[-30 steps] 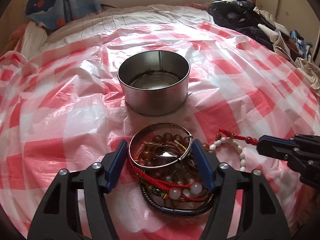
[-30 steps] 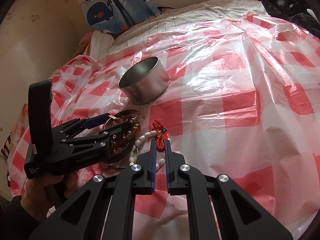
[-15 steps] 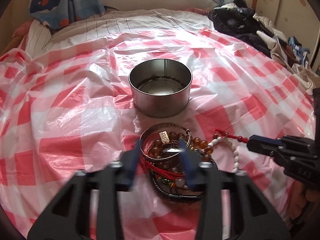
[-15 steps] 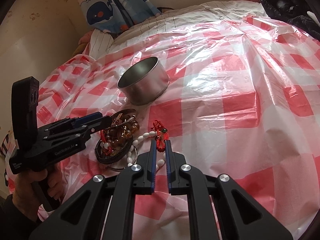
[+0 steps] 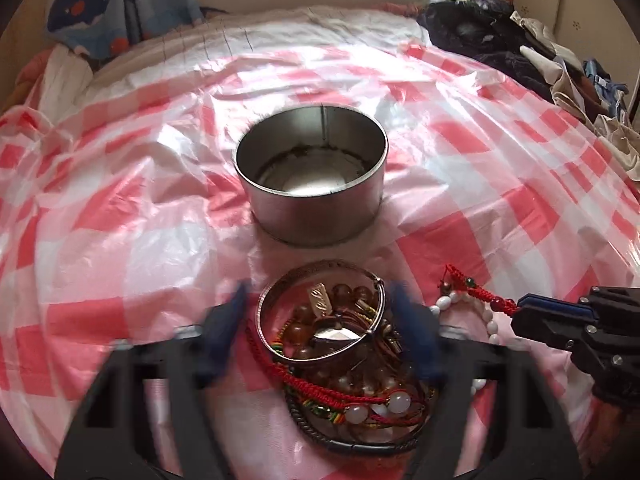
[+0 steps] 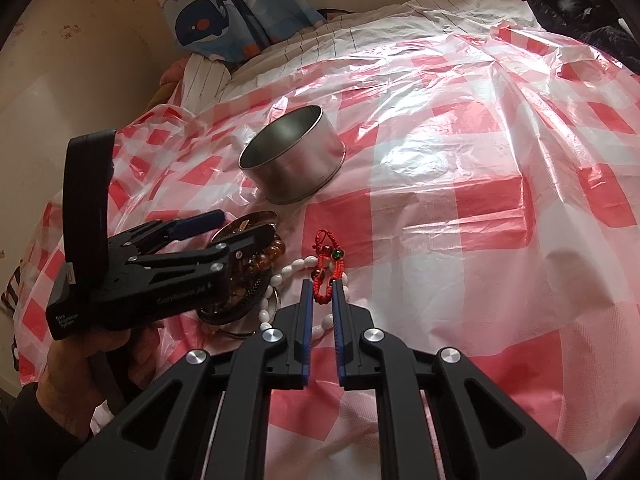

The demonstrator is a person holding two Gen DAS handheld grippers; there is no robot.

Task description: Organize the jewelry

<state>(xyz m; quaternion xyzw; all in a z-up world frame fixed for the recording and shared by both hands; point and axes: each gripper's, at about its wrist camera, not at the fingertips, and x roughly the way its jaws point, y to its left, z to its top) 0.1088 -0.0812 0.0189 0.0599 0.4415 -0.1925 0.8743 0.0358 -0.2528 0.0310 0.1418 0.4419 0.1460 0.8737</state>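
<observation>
Here left tongs (image 5: 320, 332) gape around the jewelry pile (image 5: 344, 352); right tongs (image 6: 320, 300) pinch the red cord bracelet (image 6: 326, 268).

A glossy red-and-white checked plastic sheet (image 5: 500, 216) lies beneath a dull silver round metal tin (image 5: 316, 216). The red knotted cord bracelet (image 6: 326, 272) carries a green bead, beside white oval beads (image 6: 296, 266). The whale-printed fabric (image 6: 208, 20) is pale blue and navy with orange spots.
</observation>
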